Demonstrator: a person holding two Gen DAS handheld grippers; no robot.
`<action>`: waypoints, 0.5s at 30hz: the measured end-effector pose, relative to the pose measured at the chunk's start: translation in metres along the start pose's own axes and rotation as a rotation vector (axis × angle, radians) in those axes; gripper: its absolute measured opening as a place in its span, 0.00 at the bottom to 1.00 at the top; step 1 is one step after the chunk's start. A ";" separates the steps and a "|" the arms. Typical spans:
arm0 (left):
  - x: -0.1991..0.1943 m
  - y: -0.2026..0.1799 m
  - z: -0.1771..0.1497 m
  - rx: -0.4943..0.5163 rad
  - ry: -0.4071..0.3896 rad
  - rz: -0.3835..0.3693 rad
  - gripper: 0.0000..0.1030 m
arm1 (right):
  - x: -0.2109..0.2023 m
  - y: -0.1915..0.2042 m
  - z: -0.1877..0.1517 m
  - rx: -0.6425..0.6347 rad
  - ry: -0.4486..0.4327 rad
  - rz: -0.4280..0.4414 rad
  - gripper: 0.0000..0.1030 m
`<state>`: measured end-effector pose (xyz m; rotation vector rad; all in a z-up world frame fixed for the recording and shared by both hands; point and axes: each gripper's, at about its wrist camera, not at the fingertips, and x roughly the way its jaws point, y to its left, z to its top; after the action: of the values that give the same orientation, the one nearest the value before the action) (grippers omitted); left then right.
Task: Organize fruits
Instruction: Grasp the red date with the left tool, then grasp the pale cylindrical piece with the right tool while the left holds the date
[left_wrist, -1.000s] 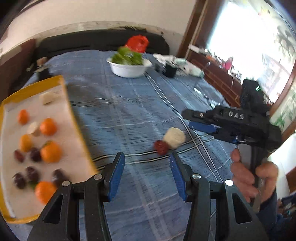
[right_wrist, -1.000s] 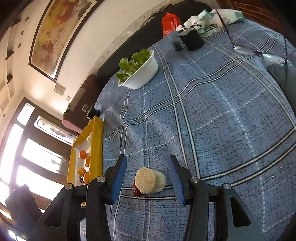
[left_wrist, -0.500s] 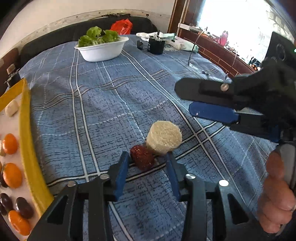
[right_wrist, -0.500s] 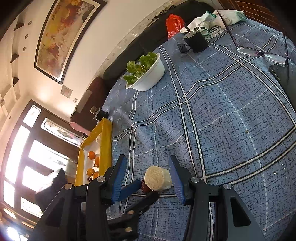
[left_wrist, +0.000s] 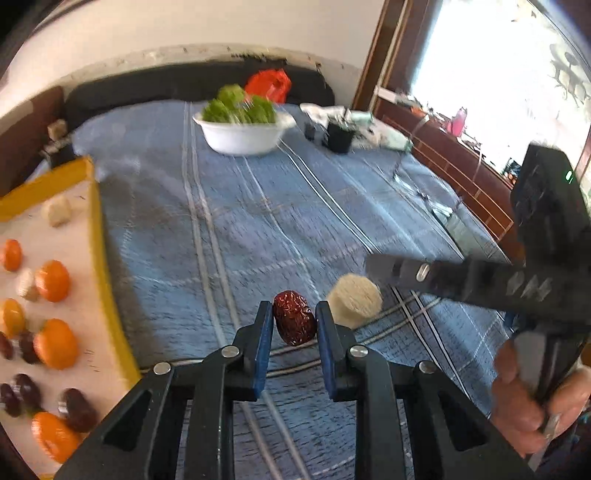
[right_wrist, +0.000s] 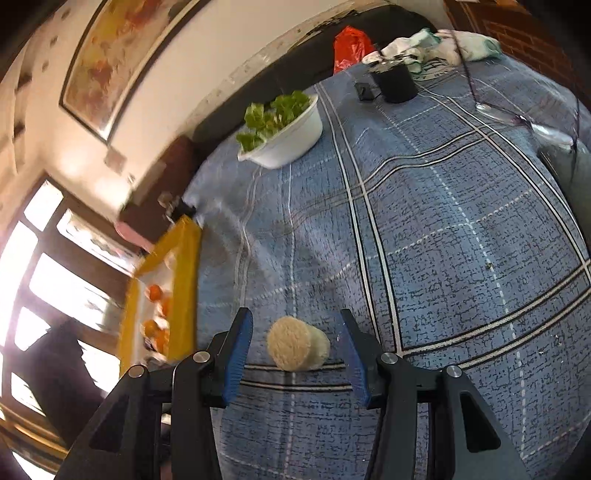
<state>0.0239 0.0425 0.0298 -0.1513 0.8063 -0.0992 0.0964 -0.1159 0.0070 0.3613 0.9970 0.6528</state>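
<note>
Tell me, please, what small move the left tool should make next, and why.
Probably lift the date and carry it toward the yellow tray. The left tool has just been closing and its pads now press the date on both sides. Other dates and oranges already lie in the tray, so it likely belongs there.

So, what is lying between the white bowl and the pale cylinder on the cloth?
Only bare blue cloth lies between the bowl and the cylinder; the right wrist view shows this stretch.
</note>
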 end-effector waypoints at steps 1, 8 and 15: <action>-0.006 0.003 0.001 -0.001 -0.018 0.017 0.21 | 0.003 0.006 -0.002 -0.037 0.010 -0.020 0.51; -0.011 0.024 0.003 -0.042 -0.077 0.052 0.22 | 0.020 0.036 -0.019 -0.263 0.022 -0.200 0.51; -0.012 0.020 -0.001 -0.012 -0.114 0.035 0.22 | 0.019 0.040 -0.025 -0.321 -0.032 -0.260 0.38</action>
<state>0.0161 0.0641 0.0341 -0.1528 0.6954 -0.0524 0.0684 -0.0735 0.0043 -0.0399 0.8729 0.5568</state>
